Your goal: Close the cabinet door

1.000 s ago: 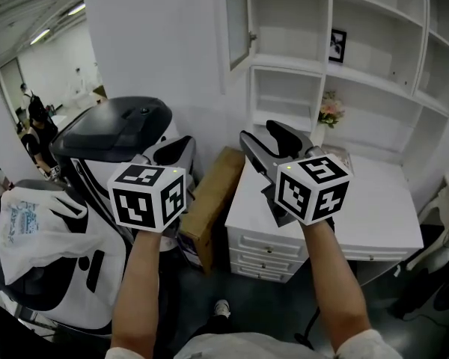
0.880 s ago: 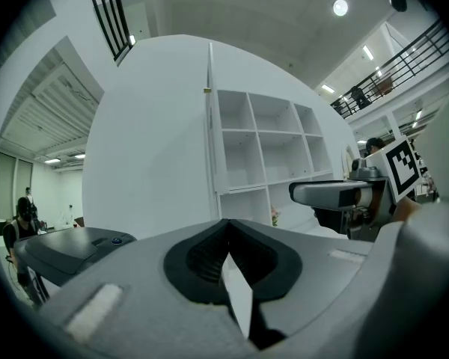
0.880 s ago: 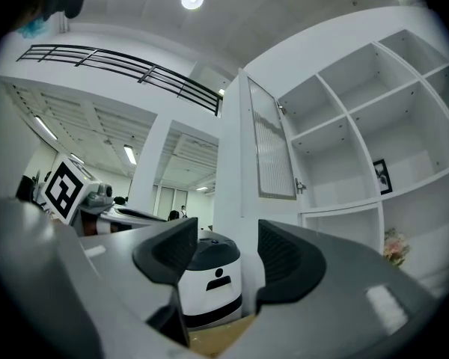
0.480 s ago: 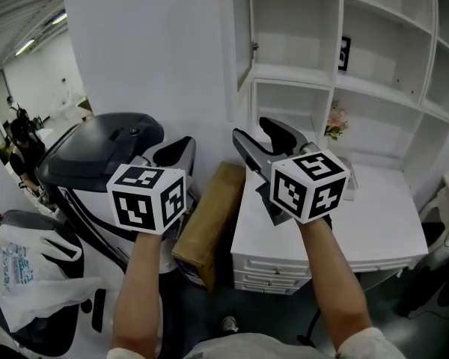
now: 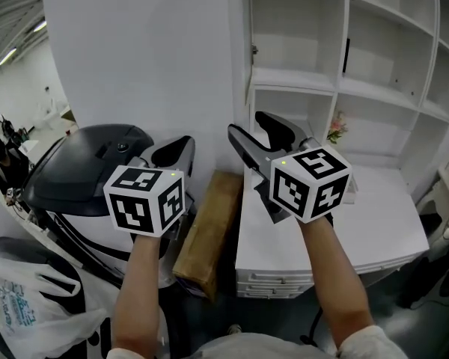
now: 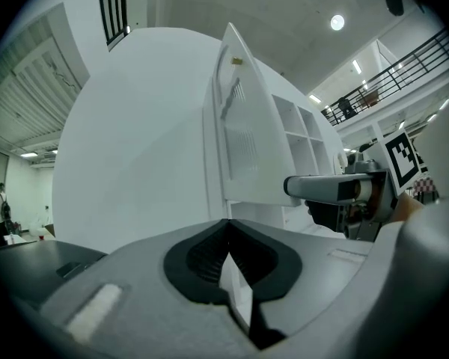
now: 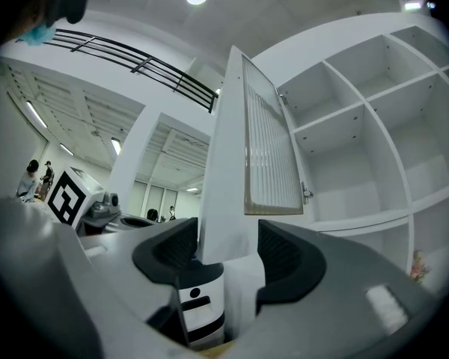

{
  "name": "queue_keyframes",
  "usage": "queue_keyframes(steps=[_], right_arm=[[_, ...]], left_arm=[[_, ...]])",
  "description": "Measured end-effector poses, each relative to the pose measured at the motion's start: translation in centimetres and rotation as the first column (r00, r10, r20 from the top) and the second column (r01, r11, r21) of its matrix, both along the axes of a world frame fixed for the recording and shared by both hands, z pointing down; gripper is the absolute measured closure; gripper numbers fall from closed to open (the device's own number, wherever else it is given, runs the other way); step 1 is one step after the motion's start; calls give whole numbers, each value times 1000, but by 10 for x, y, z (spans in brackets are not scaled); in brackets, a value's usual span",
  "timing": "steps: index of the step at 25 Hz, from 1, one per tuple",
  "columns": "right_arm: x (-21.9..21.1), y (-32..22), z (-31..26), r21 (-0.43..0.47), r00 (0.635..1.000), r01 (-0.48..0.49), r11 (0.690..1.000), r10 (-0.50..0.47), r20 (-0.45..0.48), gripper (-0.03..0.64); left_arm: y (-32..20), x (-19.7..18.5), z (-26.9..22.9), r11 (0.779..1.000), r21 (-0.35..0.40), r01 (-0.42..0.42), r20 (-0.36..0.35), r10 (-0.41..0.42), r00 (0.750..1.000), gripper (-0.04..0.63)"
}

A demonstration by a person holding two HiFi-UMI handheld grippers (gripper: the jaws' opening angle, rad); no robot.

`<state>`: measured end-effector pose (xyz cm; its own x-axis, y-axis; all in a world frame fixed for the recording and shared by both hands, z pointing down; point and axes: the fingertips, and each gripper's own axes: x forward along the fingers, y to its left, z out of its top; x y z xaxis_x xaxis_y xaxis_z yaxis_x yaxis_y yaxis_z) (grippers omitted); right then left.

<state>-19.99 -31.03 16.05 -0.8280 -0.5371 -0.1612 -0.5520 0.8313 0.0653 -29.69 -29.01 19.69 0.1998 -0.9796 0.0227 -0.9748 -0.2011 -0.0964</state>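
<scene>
The cabinet door stands open, nearly at a right angle to the white shelf unit, above the left edge of the worktop. It is a white frame around a ribbed glass pane, with its hinges on the side next to the shelves.

I judge it stiff and light, so it should swing easily. The glass is fragile, so it seems better to push on the painted frame at the free edge, far from the hinges, and slowly, so that it does not slam.

The right gripper is raised below the door with its jaws wide apart. The door's lower corner shows in the gap between them, but nothing is held. The left gripper has its jaws pressed together and empty, pointing at the wall beside the door.

The worktop is white and smooth, with drawers under it and a small bunch of flowers at its back edge. A cardboard box leans against its left side. Further left stand a dark machine and a plastic bag. The room is large and bright.
</scene>
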Motion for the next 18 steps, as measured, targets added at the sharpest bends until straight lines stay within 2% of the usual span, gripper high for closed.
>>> queue_keyframes(steps=[7, 18], right_arm=[[-7, -2, -2, 29, 1000, 11, 1000, -11, -21, 368], [-1, 2, -3, 39, 998, 54, 998, -52, -42, 431]], left_arm=[[-21, 1, 1, 998, 5, -56, -6, 57, 998, 592], [-35, 17, 1, 993, 14, -115, -23, 115, 993, 592]])
